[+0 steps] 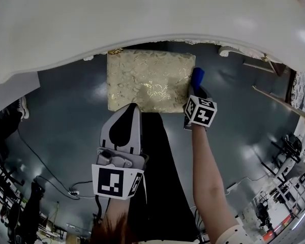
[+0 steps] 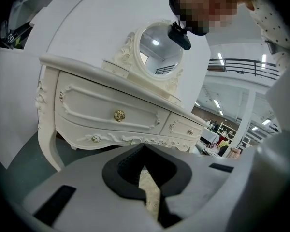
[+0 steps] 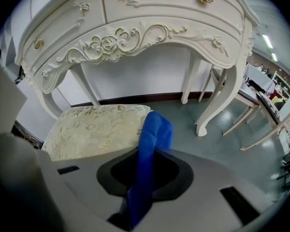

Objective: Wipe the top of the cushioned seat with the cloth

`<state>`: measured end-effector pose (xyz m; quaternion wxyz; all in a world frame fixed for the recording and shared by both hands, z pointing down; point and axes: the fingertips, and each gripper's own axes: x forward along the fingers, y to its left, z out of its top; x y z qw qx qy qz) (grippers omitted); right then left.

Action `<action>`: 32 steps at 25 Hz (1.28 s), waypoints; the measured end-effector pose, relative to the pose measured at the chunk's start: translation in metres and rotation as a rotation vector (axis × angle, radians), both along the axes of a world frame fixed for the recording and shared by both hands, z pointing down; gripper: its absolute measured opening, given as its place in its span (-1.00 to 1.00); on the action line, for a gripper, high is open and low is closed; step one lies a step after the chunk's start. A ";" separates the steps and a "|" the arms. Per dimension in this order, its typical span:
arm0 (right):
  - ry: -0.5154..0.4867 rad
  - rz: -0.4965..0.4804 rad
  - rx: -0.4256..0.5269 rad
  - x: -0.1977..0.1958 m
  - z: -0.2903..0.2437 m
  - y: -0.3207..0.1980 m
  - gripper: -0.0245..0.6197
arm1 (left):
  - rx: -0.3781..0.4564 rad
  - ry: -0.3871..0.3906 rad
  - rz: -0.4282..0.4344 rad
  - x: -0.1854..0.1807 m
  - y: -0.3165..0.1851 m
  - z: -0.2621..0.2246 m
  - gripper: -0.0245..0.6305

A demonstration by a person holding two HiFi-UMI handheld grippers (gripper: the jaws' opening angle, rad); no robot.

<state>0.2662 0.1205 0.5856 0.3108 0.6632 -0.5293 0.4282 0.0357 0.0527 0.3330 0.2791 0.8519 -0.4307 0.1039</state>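
The cushioned seat (image 1: 148, 81) has a cream and gold brocade top and stands half under the white dressing table (image 1: 142, 19). My right gripper (image 1: 195, 90) is at the seat's right edge, shut on a blue cloth (image 1: 197, 77) that sticks up past its jaws. In the right gripper view the blue cloth (image 3: 147, 163) rises from the right gripper (image 3: 135, 211) with the seat (image 3: 94, 129) just left of it. My left gripper (image 1: 130, 110) hovers over the seat's near edge, jaws shut with nothing held; the left gripper (image 2: 147, 197) shows only a sliver of seat fabric behind it.
The dressing table (image 3: 135, 28) has carved legs (image 3: 217, 95) to the right of the seat. Dark glossy floor (image 1: 66, 111) surrounds the seat. Cables (image 1: 51, 179) lie on the floor at the left. More furniture legs (image 1: 274, 98) stand at the far right.
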 end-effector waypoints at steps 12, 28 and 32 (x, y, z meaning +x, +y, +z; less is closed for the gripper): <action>0.009 0.039 0.012 -0.012 -0.009 -0.003 -0.73 | 0.003 0.013 -0.012 -0.011 -0.004 -0.002 -0.93; -0.006 0.015 0.043 -0.055 -0.018 -0.013 -0.73 | 0.018 0.032 -0.038 -0.036 -0.006 -0.008 -0.93; 0.003 0.014 0.038 -0.063 -0.018 -0.015 -0.73 | 0.020 0.033 -0.054 -0.047 -0.007 -0.009 -0.93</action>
